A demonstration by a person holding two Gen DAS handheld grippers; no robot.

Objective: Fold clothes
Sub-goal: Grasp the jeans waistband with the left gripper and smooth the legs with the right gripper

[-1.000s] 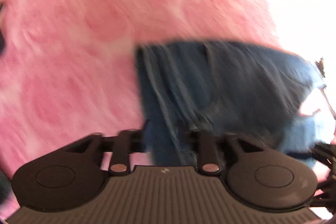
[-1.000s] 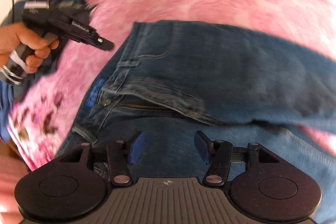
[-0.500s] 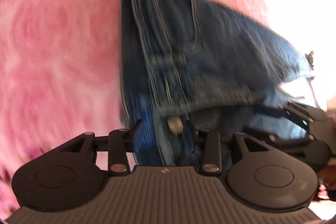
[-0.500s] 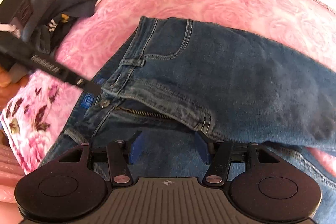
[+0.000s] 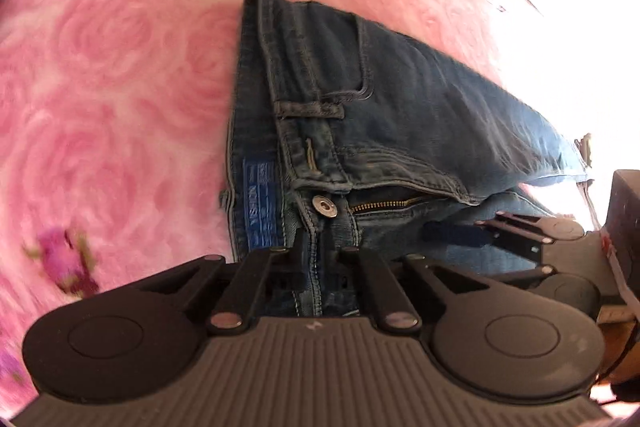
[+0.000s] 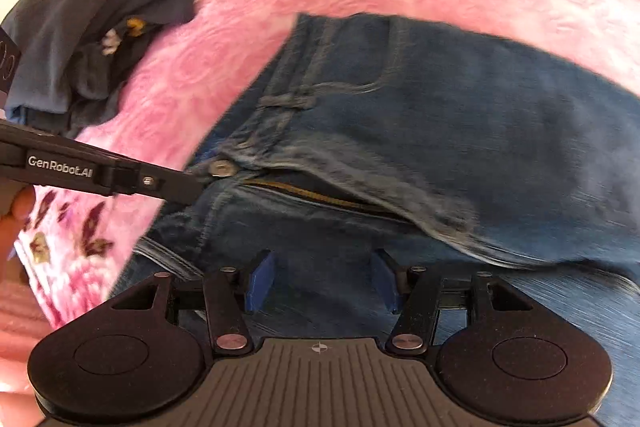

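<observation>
We are pinching the jeans [image 5: 400, 115], lying half-doubled on the pink bedspread [image 5: 120, 67], at the waistband with our left gripper [image 5: 320, 259] while our right gripper [image 6: 320, 279] is hovering spread, so thick denim may be slipping free.

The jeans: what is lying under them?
Under the jeans lies a pink blanket with a rose pattern, visible all around them. Whether anything else lies beneath the denim cannot be seen, because the cloth covers it.
</observation>
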